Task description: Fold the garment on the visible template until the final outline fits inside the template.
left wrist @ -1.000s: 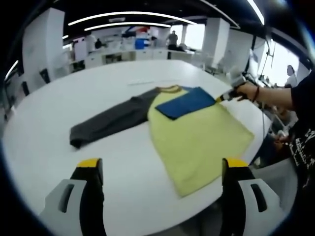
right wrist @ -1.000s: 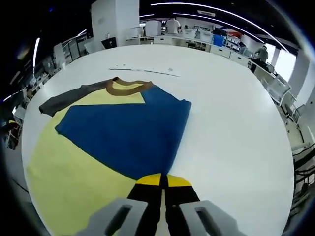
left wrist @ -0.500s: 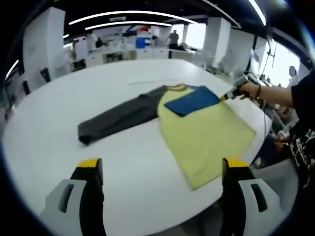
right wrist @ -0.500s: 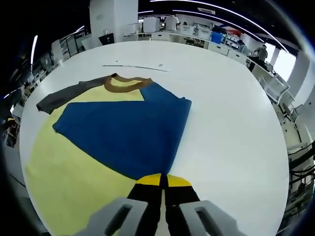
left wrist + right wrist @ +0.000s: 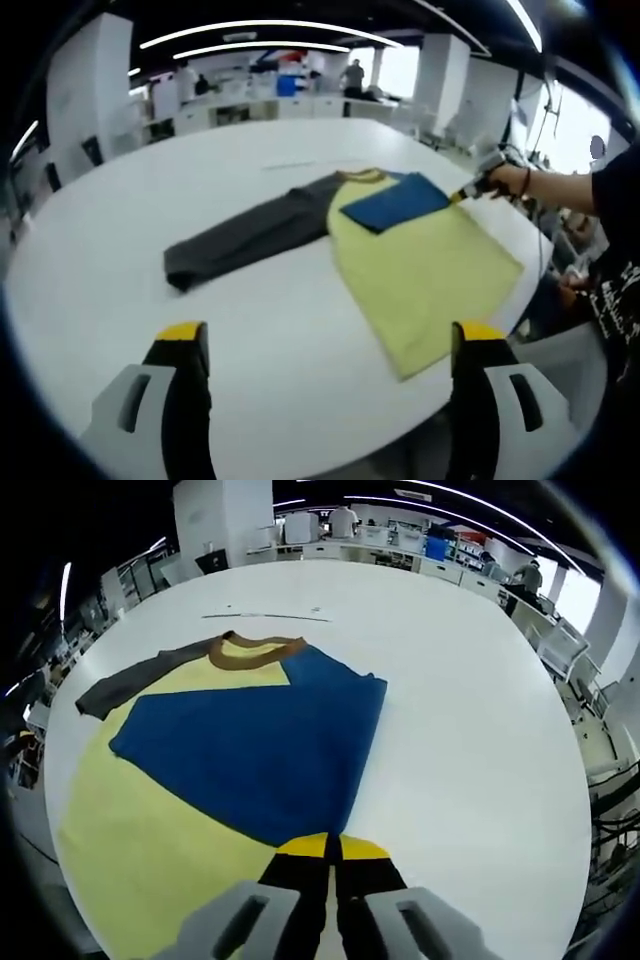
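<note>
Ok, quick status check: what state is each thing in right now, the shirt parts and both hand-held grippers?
Yellow shirt body: flat on the white table.
Blue sleeve: folded over the yellow body.
Grey sleeve: stretched out flat, not yet folded.
Brown collar: lying flat at the top.
Right hand-held gripper: shut on the blue sleeve's tip.
Left hand-held gripper: open, off the cloth.

We are wearing a black printed tee (image 5: 612,250) and wristband (image 5: 524,183); our grey grippers (image 5: 325,375) are showing yellow-tipped black jaws.
</note>
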Tool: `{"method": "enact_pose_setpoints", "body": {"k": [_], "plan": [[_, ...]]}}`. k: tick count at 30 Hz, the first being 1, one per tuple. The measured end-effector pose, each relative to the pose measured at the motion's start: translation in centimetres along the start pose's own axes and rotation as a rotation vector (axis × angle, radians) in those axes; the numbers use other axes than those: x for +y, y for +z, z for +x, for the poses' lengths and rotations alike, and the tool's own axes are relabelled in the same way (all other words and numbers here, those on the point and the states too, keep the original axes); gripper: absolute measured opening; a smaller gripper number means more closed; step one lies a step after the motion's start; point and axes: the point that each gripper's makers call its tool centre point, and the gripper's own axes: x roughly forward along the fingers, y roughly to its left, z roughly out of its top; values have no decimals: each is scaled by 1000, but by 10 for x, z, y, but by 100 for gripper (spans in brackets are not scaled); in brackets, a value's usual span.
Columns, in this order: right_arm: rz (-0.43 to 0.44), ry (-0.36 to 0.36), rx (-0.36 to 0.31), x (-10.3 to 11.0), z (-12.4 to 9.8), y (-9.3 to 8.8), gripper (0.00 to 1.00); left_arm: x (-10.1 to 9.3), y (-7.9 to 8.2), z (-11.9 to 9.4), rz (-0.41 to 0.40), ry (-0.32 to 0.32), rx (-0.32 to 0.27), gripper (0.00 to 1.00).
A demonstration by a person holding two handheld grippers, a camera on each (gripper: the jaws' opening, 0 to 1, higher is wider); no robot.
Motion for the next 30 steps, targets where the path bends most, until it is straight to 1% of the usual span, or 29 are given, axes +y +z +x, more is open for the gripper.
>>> {"method": "enact_pose_setpoints", "body": {"k": [2, 4, 5, 6, 7, 8, 11, 13, 17, 20, 21, 23, 30], "plan": [[22, -14, -6, -2, -1, 0, 1, -1, 1, 0, -2, 0, -1, 97], [23, -39, -16, -4, -4, 1, 7, -2, 2, 1, 0, -1, 0, 97], [31, -40, -24, -3, -5, 2, 12, -2, 2, 1, 2, -1, 2, 97], [62, -31, -44, 0, -8, 6, 16, -3, 3, 1, 3, -1, 3, 97], [77, -26, -51, 2, -9, 7, 20, -3, 3, 1, 3, -2, 2, 97], [81, -25, -54, 4, -12, 8, 26, -4, 4, 1, 1, -2, 1, 97], [78, -21, -75, 9, -17, 13, 37, -4, 5, 0, 4, -1, 3, 97], [89, 1, -93, 16, -22, 17, 42, -3, 6, 0, 3, -2, 0, 97], [96, 54, -146, 31, -36, 26, 57, 1, 9, 0, 1, 1, -4, 97], [74, 79, -168, 40, -47, 29, 64, 5, 13, 0, -2, 10, -15, 97], [59, 87, -175, 44, -52, 30, 67, 8, 15, 0, -8, 20, -20, 98], [53, 103, -183, 48, -58, 31, 72, 13, 16, 0, -14, 34, -25, 99], [17, 173, -230, 69, -90, 38, 85, 34, 18, 2, -34, 74, -32, 98]]}}
